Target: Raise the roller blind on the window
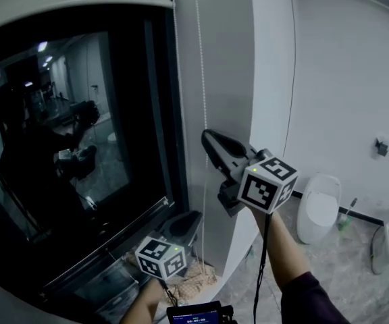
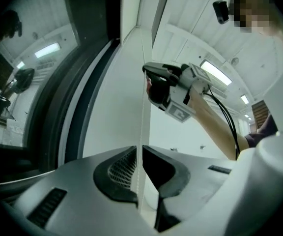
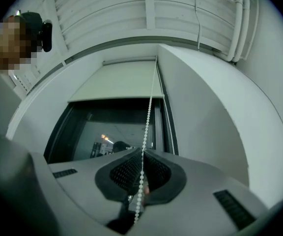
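Window (image 1: 66, 147): chain (image 3: 148, 111) pinched in right tool (image 3: 142, 154).

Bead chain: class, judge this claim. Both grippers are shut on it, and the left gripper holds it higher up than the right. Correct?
No. The head view shows the right gripper holding the bead chain higher up, with the left gripper below it. Both are shut on it, as claimed.

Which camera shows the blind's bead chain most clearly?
The right gripper view: the bead chain runs bead by bead from the right gripper, shut on it, up to the roller blind. The head view shows only a thin pale line; the left gripper view shows a blurred strip clamped in the left gripper.
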{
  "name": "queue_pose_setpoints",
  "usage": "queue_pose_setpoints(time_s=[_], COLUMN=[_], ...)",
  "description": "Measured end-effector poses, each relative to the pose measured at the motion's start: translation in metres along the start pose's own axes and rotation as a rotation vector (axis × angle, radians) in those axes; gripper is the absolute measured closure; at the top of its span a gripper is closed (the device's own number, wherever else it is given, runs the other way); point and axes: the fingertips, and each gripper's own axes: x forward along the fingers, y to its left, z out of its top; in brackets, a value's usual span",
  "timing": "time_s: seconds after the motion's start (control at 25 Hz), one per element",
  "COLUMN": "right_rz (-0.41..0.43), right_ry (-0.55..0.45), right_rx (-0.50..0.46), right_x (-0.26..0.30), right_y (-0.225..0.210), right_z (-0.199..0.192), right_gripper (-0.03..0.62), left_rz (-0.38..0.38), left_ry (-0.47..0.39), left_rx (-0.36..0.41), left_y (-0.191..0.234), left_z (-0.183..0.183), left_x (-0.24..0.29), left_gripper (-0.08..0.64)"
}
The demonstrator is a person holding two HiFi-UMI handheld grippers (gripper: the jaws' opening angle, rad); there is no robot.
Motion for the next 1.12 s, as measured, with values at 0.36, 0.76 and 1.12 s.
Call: queue_pose_setpoints(time_s=[0.36,0.76,1.12], right_rz=[-0.073,-0.152,-0.172], right_ry=[0.144,0.191,0.209], right_rx=[0.026,-0.058,-0.177], right_x=[-0.042,-0.064,-0.068], right_y=[0.001,0.019,0.034], right_z=[-0.127,-0.142,-0.151], right_gripper=[0.575,0.454,0.584], left_rz=[0.063,0.083,0.115], left_ry=[-0.128,-0.132,-0.141], left_rx=[0.000,-0.004,0.083], left_y=[0.018,0.025,0.023], left_z=[0.048,0.050,0.062], left_x=[-0.023,-0.026,-0.028], left_gripper=[0.546,0.546,0.549])
